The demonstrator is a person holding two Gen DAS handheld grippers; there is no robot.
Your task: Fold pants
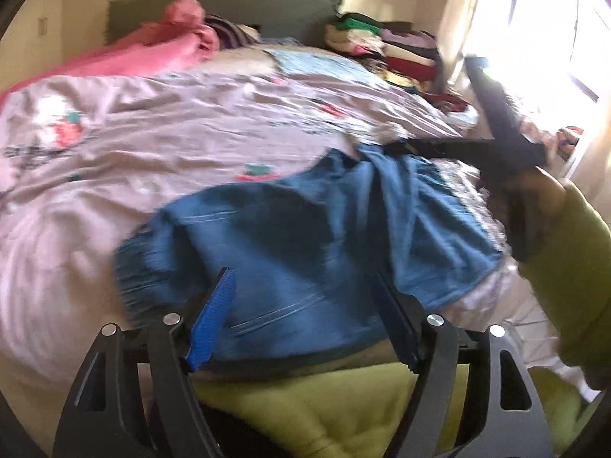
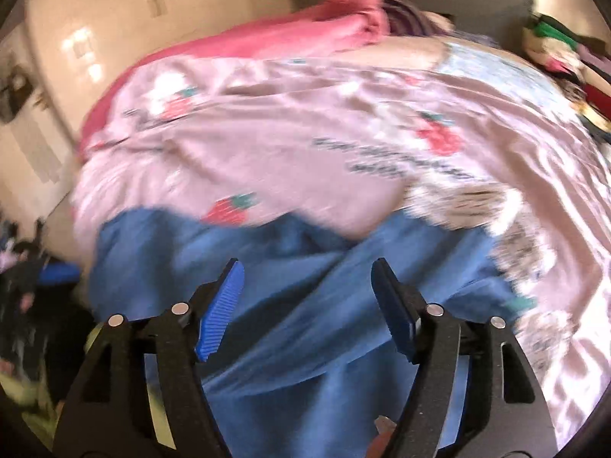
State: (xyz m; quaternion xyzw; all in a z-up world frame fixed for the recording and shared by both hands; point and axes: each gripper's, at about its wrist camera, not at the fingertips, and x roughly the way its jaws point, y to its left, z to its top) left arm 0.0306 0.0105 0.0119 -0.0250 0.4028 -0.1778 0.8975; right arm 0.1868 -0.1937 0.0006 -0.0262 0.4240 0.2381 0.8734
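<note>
We are near the start of the fold, we think. The blue pants (image 1: 305, 236) lie bunched on the bed (image 1: 95, 145), at the edge nearest us, on top of the pink strawberry cover. They are not flat yet.

Our left tongs (image 1: 301, 305) are spread wide and hold nothing. They hang just over the near part of the pants. Our right tongs (image 2: 307, 297) are spread wide too, with nothing between them, over the middle of the pants.

Next, each pair of tongs should go down, pinch one edge of the cloth, and pull it smooth before folding.

We count one pair of pants, one bed and two pairs of tongs. At the far right is one pile of clothes (image 1: 385, 45). The pictures are blurry, so we cannot tell which end of the pants is the waist.
</note>
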